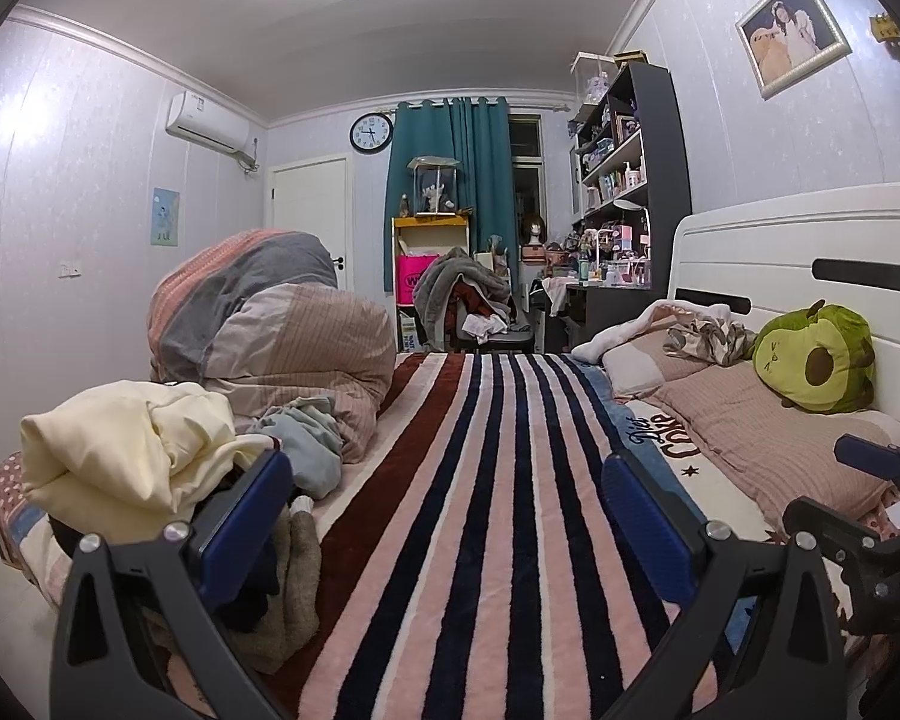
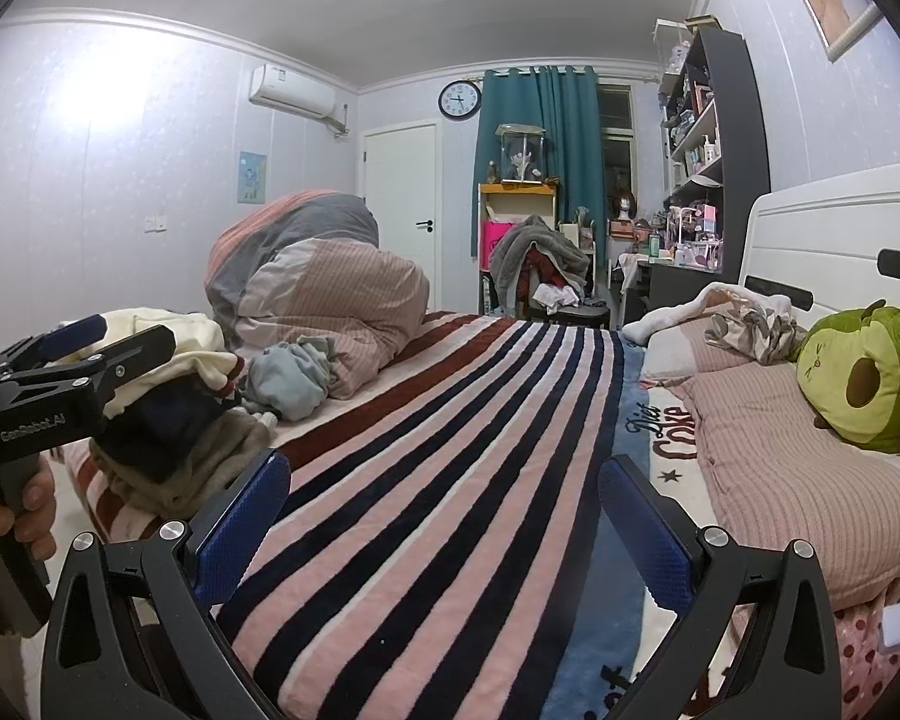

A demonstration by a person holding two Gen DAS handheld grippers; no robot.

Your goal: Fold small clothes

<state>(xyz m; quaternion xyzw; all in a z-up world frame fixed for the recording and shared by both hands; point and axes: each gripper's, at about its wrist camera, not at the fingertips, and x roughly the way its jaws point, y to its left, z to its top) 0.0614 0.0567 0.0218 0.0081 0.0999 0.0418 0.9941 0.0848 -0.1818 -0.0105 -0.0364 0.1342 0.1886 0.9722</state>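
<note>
A heap of small clothes lies on the bed's left side: a cream garment [image 1: 120, 444] on top, dark and grey-brown pieces beneath [image 1: 282, 588], a light blue garment [image 1: 306, 432] behind. The heap also shows in the right wrist view [image 2: 174, 420]. My left gripper [image 1: 444, 516] is open and empty over the striped blanket [image 1: 486, 480], its left finger next to the heap. My right gripper [image 2: 444, 516] is open and empty over the blanket [image 2: 450, 450]. The left gripper shows at the right wrist view's left edge [image 2: 78, 354], held by a hand.
A bundled striped duvet [image 1: 270, 324] sits behind the heap. Pillows [image 1: 750, 420] and a green avocado plush [image 1: 816, 354] lie by the white headboard [image 1: 810, 252] on the right. A chair piled with clothes [image 1: 468, 300] and a desk stand beyond the bed.
</note>
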